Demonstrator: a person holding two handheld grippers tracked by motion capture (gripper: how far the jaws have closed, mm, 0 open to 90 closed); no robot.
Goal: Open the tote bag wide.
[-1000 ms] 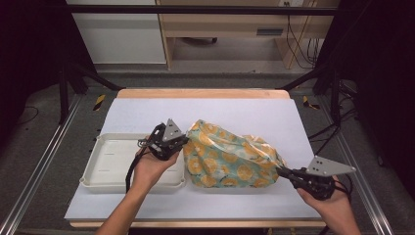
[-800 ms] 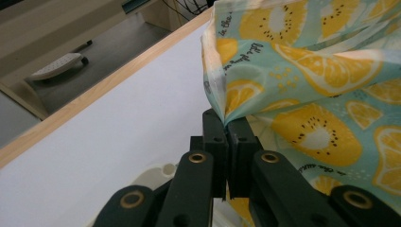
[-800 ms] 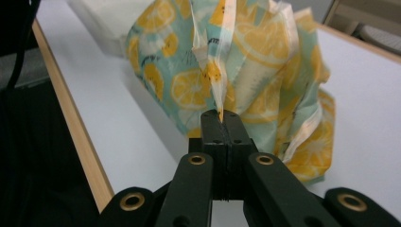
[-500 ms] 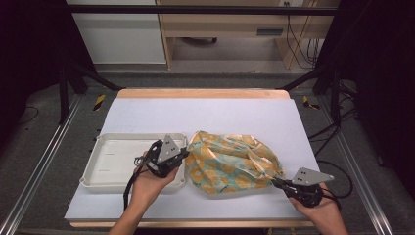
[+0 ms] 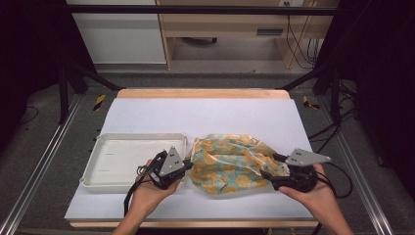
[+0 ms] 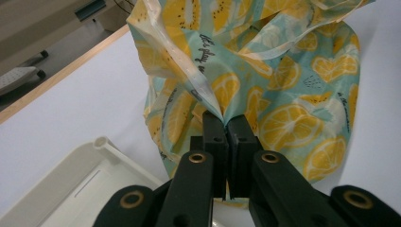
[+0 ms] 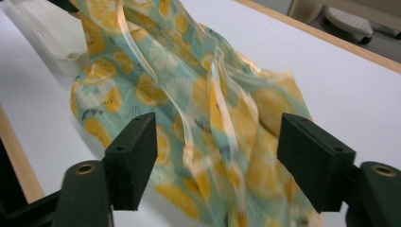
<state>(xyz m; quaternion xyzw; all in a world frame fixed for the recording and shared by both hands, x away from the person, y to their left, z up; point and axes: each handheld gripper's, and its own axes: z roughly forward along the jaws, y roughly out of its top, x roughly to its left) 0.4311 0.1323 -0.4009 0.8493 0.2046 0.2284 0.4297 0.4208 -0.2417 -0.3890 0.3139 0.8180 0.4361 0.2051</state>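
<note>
black jaws — brass-ringed screws, grey plates, cables

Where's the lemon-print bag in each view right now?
High view: lemon-print bag lies centre, right of the white tray.
Left gripper view: fills upper centre, edge pinched in the jaws.
Right gripper view: spread ahead between open jaws.
Shared landmark: the white tray.

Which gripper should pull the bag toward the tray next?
Left. The left gripper is shut on the bag edge, beside the tray. The right gripper has just been opening; its jaws straddle the bag without pressing.
</note>
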